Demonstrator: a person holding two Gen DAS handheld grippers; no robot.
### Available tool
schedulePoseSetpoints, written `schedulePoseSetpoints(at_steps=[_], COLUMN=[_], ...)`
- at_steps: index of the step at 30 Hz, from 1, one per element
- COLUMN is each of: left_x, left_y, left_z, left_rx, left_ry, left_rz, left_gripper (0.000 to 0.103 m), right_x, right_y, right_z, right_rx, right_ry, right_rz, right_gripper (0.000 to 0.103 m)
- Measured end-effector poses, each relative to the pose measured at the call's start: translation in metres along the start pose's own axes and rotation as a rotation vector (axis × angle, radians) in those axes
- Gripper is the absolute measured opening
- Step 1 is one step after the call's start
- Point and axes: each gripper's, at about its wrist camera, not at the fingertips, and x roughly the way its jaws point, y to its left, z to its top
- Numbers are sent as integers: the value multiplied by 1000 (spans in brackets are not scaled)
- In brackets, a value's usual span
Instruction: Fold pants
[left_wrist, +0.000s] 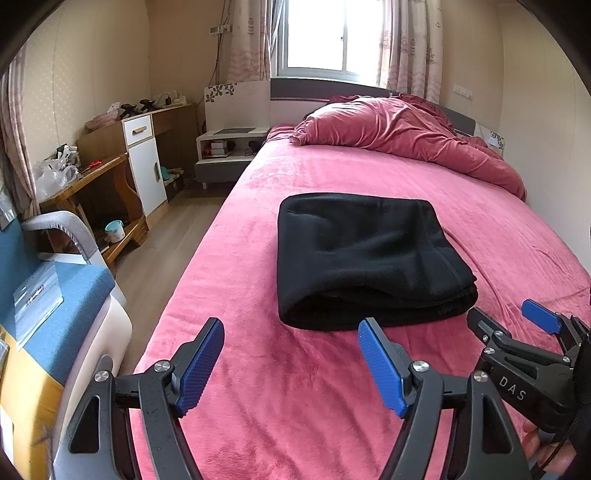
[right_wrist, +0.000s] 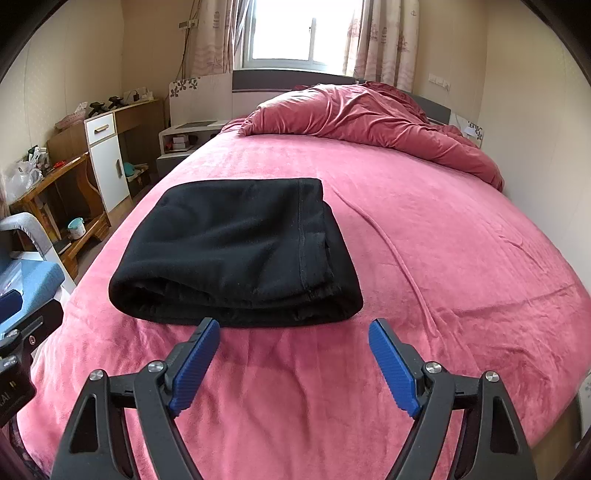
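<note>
The folded black fleece pants (right_wrist: 236, 251) on the pink bed (right_wrist: 406, 258) look soft and limp — take the layered near edge; left tool (left_wrist: 291, 362) and right tool (right_wrist: 293, 360) spread, empty.

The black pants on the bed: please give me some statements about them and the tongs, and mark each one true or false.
1. The black pants lie folded on the pink bed cover. True.
2. The right tongs grip the pants. False: they are open and hold nothing.
3. The left tongs are open. True.
4. The pants hang over the bed's edge. False: they lie wholly on the cover.
</note>
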Motion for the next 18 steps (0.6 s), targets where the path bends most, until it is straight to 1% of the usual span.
schedulePoseSetpoints(at_steps=[8,12,18], left_x=[1,5,6], left_y=[0,0,2], left_z=[0,-1,-4], left_rx=[-1,-6,-20], left_ry=[9,26,6], left_rz=[-4,-13,-9], left_gripper=[77,77,76], right_x=[0,3,8], right_y=[-1,-1,-4], right_z=[-1,-4,-7], right_rx=[-2,-4,-2], right_ry=[4,11,27], right_rz=[1,-2,-3], right_gripper=[84,84,84])
